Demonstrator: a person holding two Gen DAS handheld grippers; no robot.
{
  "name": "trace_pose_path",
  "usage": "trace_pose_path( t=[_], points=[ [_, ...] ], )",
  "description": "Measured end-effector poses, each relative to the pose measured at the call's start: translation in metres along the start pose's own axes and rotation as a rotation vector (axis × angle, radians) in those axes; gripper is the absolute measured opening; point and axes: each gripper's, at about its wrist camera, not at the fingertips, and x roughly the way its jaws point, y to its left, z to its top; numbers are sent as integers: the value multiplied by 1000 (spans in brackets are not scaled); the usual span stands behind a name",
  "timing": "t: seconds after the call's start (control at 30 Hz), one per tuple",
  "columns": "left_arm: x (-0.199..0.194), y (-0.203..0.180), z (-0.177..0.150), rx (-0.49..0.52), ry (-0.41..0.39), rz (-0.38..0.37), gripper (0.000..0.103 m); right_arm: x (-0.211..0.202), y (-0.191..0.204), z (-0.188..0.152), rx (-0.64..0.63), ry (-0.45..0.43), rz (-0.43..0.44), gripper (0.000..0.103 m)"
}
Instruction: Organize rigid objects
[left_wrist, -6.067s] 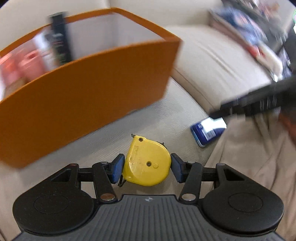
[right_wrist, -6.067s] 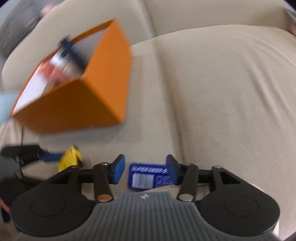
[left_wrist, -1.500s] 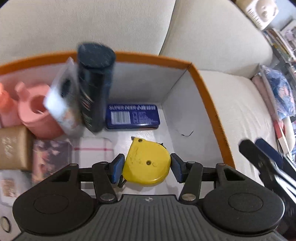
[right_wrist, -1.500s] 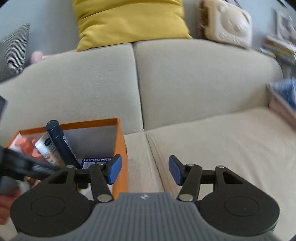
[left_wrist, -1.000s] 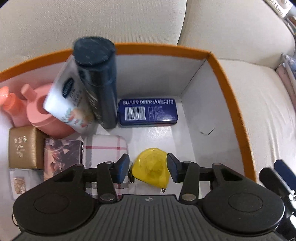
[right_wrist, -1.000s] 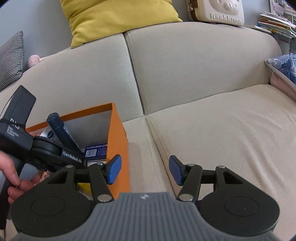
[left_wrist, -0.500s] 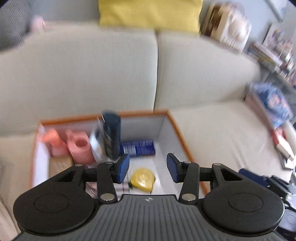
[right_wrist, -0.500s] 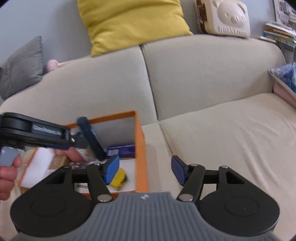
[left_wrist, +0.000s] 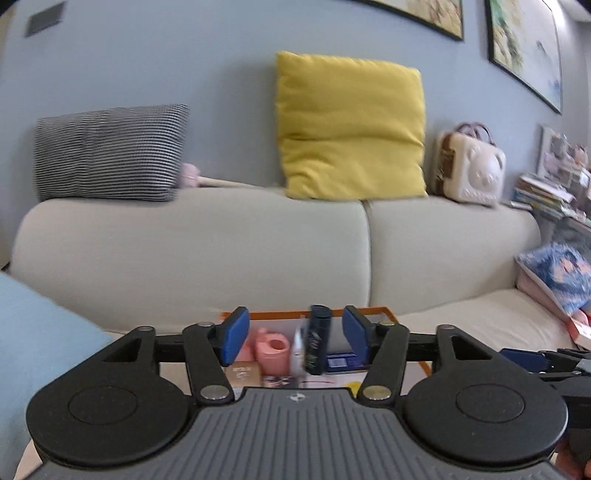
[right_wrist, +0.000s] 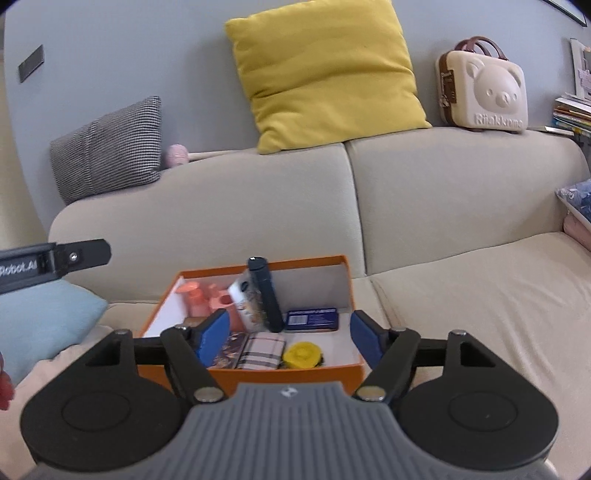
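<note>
jaws spread wide on both sides, nothing between the pads: left gripper (left_wrist: 293, 334) and right gripper (right_wrist: 290, 338) both released and empty, held back from and above the orange box (right_wrist: 288, 371) on the sofa (right_wrist: 443, 206). seen past the right pads, down and ahead: yellow tape measure (right_wrist: 302, 355) lying flat on the box floor near the front wall, just beside a plaid case (right_wrist: 261, 355). behind it a blue tin (right_wrist: 312, 319), long axis running left to right along the back. dark bottle (right_wrist: 266, 295) leaning upright with a white tube (right_wrist: 246, 304) against it, pink containers (right_wrist: 201, 297) further left. from the left view the same box sits low behind the pads, mostly hidden. judging by this, everything rigid in sight already boxed; nothing loose visible on the cushions. right gripper looks squarer to the box and probably nearer. tall bottle the main obstacle to any reach toward the back. yellow pillow (right_wrist: 325, 70) and bear case (right_wrist: 482, 85) well apart, up on the backrest.
</note>
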Motion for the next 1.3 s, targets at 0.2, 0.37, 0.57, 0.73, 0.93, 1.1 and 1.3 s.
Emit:
trace_pose_path(
  t=[0.2, 0.37, 0.57, 0.73, 0.93, 1.1, 1.3],
  points=[
    [-21, 21, -17, -104, -31, 21, 89, -12, 19, -8, -25, -13, 13, 82],
    [-16, 15, -38, -46, -28, 100, 100, -12, 26, -22, -25, -39, -5, 91],
    [4, 18, -64, -69, 73, 128, 100, 0, 32, -42, -61, -31, -58, 99],
    [17, 20, -79, -85, 124, 145, 103, 17, 30, -51, -55, 10, -66, 99],
    [34, 18, -89, -97, 162, 136, 103, 36, 27, -64, -92, 65, -84, 99],
    [44, 14, -92, -109, 194, 112, 103, 46, 16, -68, -69, 90, -94, 99],
    [43, 8, -96, -71, 187, 128, 103, 53, 8, -71, -37, 109, -85, 99]
  ],
)
